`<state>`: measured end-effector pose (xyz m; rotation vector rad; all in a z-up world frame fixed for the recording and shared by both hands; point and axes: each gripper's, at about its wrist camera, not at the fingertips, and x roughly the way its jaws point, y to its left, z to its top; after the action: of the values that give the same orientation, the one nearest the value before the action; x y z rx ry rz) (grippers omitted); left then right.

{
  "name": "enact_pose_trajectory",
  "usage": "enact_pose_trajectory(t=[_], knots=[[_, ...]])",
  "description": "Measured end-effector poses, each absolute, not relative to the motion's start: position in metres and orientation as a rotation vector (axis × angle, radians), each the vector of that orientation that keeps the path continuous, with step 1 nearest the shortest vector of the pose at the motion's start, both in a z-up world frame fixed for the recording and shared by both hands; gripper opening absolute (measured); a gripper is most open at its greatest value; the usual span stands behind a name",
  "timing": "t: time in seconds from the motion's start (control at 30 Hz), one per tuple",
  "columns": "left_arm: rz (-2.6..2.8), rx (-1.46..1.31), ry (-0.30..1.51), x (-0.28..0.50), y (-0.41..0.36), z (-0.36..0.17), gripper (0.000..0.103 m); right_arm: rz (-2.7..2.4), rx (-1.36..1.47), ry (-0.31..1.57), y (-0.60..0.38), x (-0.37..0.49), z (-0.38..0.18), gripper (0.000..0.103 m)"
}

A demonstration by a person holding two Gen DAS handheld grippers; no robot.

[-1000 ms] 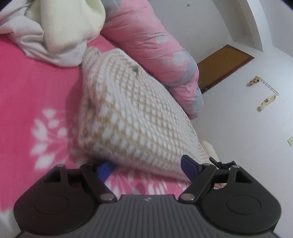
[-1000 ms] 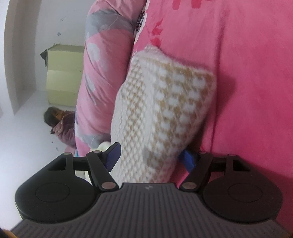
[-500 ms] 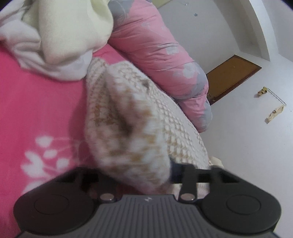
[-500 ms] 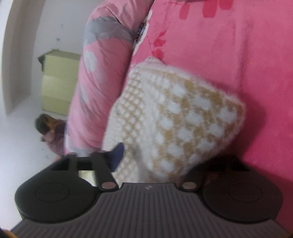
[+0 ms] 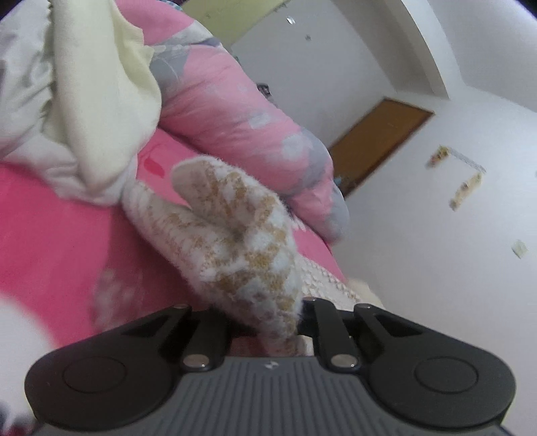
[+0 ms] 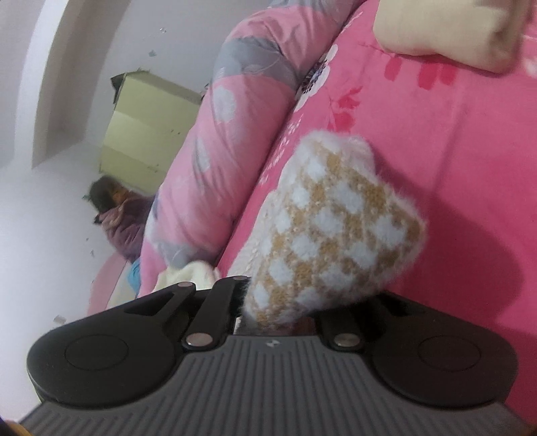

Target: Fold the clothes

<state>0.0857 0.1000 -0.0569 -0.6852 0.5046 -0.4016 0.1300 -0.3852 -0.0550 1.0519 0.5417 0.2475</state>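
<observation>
Knitwear fills my left wrist view: the fuzzy white-and-tan checked sweater (image 5: 235,241) rises from the pink bed cover (image 5: 50,234) and runs straight down between the arms of my left tongs (image 5: 268,330). Those tongs are drawn in narrow and pinch a bunched fold of it, with the fabric bulging up and over the grip so the tips themselves are hidden. Behind the sweater, a pile of pale cream and white clothes (image 5: 84,110) lies on the bed to the left. A rolled pink-and-grey quilt (image 5: 241,117) runs along the bed's far edge. Past it I see white walls and a brown door (image 5: 379,141). The picture is blurred.

From the right wrist camera, my right tongs (image 6: 278,322) are likewise closed in on the sweater (image 6: 332,228). A rounded, lifted corner of it swells above the grip and throws a shadow on the bed cover (image 6: 470,151). The quilt (image 6: 235,117) lies to the left of the sweater. A folded cream garment (image 6: 446,30) sits on the bed at the top right. Beyond the quilt stands a yellow-green cabinet (image 6: 147,124), and a person in purple (image 6: 117,221) is low beside the bed.
</observation>
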Motion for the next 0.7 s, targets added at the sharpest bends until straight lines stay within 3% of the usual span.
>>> enact_pose_trajectory(t=[0.17,0.23,0.27,0.3,0.4,0.5,0.7], knots=[[-0.433,-0.629,0.606,0.031,0.108,-0.075,0.015,0.293,1.036,0.597,-0.381,0.055,-0.069,0.009],[-0.427,-0.628,0.669,0.026,0.111,-0.09,0.029,0.29,1.014,0.634,-0.38,0.038,-0.08,0.014],[-0.423,-0.627,0.7,0.023,0.112,-0.098,0.032,0.272,1.014,0.646,-0.384,0.035,-0.084,0.019],[-0.42,-0.625,0.729,0.021,0.113,-0.105,0.036,0.254,1.014,0.659,-0.387,0.032,-0.089,0.033],[-0.437,-0.556,0.662,0.007,0.116,-0.09,0.056,0.201,1.017,0.689,-0.399,0.023,-0.099,0.043],[-0.459,-0.5,0.63,-0.005,0.124,-0.072,0.06,0.133,0.95,0.664,-0.422,0.007,-0.077,0.059],[-0.452,-0.443,0.509,-0.02,0.152,-0.034,0.068,0.006,0.857,0.498,-0.463,-0.011,-0.031,0.061]])
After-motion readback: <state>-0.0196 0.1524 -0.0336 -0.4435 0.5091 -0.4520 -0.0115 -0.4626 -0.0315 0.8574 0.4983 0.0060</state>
